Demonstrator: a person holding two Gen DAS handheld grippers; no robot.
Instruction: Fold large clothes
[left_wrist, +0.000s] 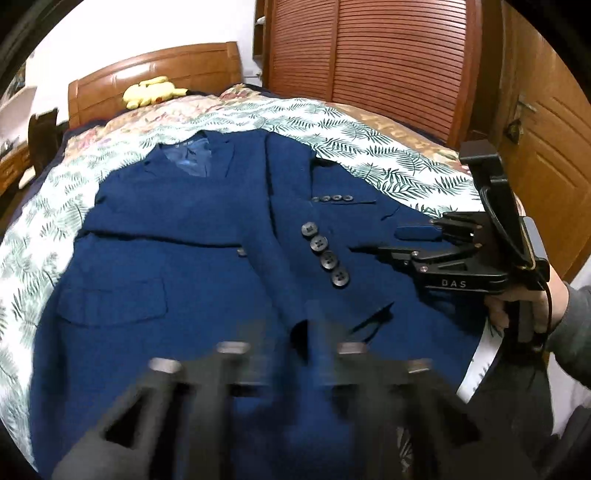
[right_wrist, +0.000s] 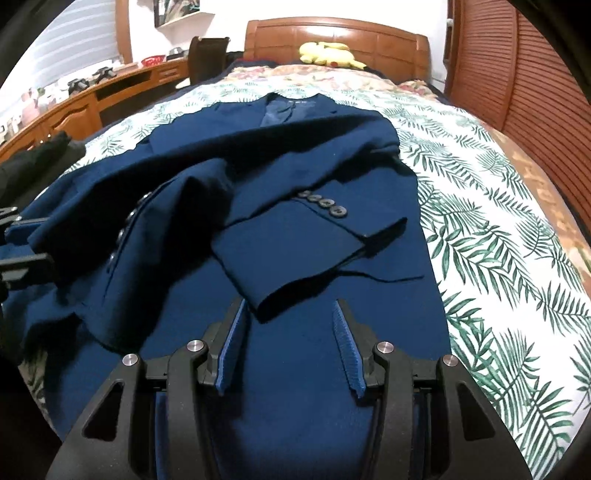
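Note:
A dark blue suit jacket (left_wrist: 184, 240) lies front up on the bed, collar toward the headboard. One sleeve with several dark buttons (left_wrist: 325, 254) crosses its middle. My left gripper (left_wrist: 317, 325) is blurred at the bottom of the left wrist view, its fingers drawn together on that sleeve's cuff. It also shows at the left edge of the right wrist view as the left gripper (right_wrist: 22, 251), beside raised fabric. My right gripper (right_wrist: 290, 332) stands open just above the jacket's (right_wrist: 295, 166) lower front, short of the other folded sleeve (right_wrist: 314, 254). It appears as the right gripper (left_wrist: 388, 243) over the jacket's right side.
The bed carries a white leaf-print sheet (right_wrist: 498, 258) and a floral cover near the wooden headboard (right_wrist: 332, 33), where a yellow plush toy (right_wrist: 328, 53) lies. A slatted wardrobe (left_wrist: 369, 48) and a door (left_wrist: 546, 147) stand to the right, a desk (right_wrist: 74, 107) to the left. A hand (left_wrist: 517, 306) holds the right gripper.

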